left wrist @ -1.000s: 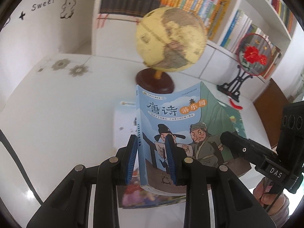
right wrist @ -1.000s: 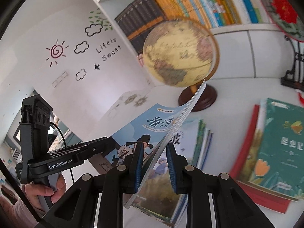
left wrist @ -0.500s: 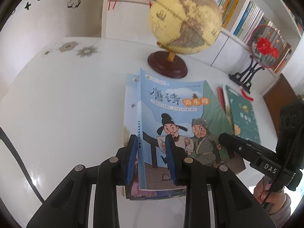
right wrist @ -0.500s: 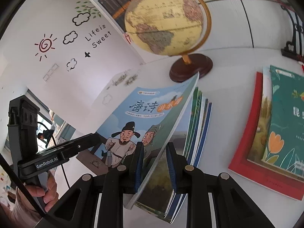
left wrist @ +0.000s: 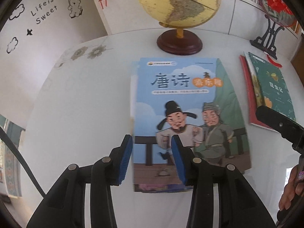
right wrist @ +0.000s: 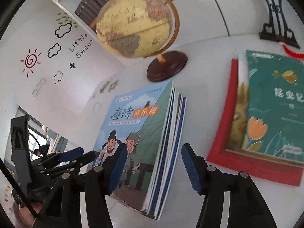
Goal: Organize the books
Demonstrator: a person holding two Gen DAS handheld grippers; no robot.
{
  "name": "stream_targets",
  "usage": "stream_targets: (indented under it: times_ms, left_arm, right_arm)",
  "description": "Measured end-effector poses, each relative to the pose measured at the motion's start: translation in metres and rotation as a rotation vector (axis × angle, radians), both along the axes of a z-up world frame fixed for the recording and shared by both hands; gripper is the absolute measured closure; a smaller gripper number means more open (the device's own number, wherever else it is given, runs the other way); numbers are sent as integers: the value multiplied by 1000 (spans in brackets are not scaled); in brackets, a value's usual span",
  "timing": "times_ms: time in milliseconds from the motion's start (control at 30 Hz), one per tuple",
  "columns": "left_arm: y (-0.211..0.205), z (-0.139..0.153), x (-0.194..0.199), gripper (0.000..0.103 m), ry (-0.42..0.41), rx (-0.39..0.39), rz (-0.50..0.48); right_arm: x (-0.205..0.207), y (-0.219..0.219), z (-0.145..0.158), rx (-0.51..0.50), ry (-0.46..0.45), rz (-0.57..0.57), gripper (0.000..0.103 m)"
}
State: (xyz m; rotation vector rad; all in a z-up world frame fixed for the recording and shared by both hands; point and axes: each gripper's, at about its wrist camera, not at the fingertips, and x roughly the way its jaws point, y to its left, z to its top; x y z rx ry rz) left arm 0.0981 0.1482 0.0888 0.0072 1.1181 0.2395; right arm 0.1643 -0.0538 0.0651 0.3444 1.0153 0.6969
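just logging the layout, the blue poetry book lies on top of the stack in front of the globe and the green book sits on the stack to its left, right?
Wrong side: the left wrist view shows the green book on the stack right of the blue poetry book, which does top the stack before the globe.

A white wall [right wrist: 47,70] carried sun, cloud and lettering decals [right wrist: 80,45]. White shelving [right wrist: 199,5] stood behind a white table [left wrist: 79,117]. A window [right wrist: 38,140] showed daylight at the lower left of the right wrist view.
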Motion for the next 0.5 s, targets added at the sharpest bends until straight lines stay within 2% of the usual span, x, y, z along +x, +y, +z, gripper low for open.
stream_targets:
  times_ms: [267, 500]
  left_arm:
    - [-31, 12, 8, 63, -42, -78, -43]
    - [-75, 18, 23, 63, -70, -100, -116]
  right_arm:
    - [-4, -37, 4, -3, 7, -52, 45]
    - [-8, -88, 5, 0, 13, -129, 45]
